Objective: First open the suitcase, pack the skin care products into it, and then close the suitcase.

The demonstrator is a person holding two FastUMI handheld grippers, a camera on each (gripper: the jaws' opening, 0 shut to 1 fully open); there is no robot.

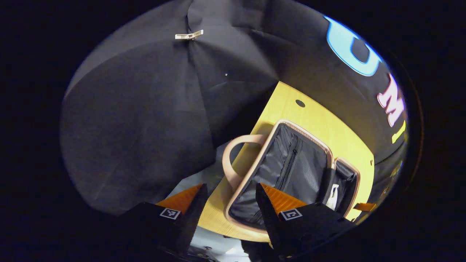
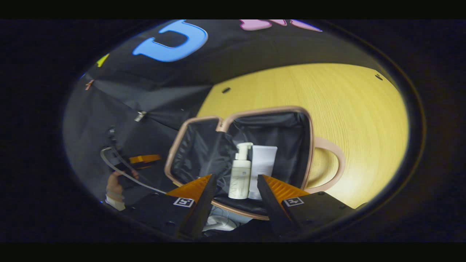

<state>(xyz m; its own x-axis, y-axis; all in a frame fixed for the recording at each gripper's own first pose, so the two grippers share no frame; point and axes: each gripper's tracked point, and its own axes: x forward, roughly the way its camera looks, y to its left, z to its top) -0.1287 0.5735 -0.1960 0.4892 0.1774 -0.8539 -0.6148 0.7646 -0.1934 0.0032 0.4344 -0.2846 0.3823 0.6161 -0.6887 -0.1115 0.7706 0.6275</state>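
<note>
**Suitcase lies open, two products inside, lid not yet shut**

The suitcase (image 2: 255,127) lies flat and open on the yellow desk (image 2: 364,120), at twelve o'clock from my right tool (image 2: 235,191) in the right gripper view. I judge it was spread like this so both halves face up for loading. A pump bottle (image 2: 240,174) and a white tube (image 2: 264,160) lie side by side, touching, in the half nearer the handle (image 2: 336,160), which sticks out at three o'clock. My right tool has its fingers apart and empty, just short of the bottle. In the left gripper view my left tool (image 1: 231,203) is also spread wide, holding nothing, with the case at about one o'clock.

The shell has a pale pinkish rim and a looped handle of the same tone; the lining is black and glossy, with a zipped mesh pocket (image 1: 295,163) in one half. Packing looks done or nearly so; closing remains.
</note>
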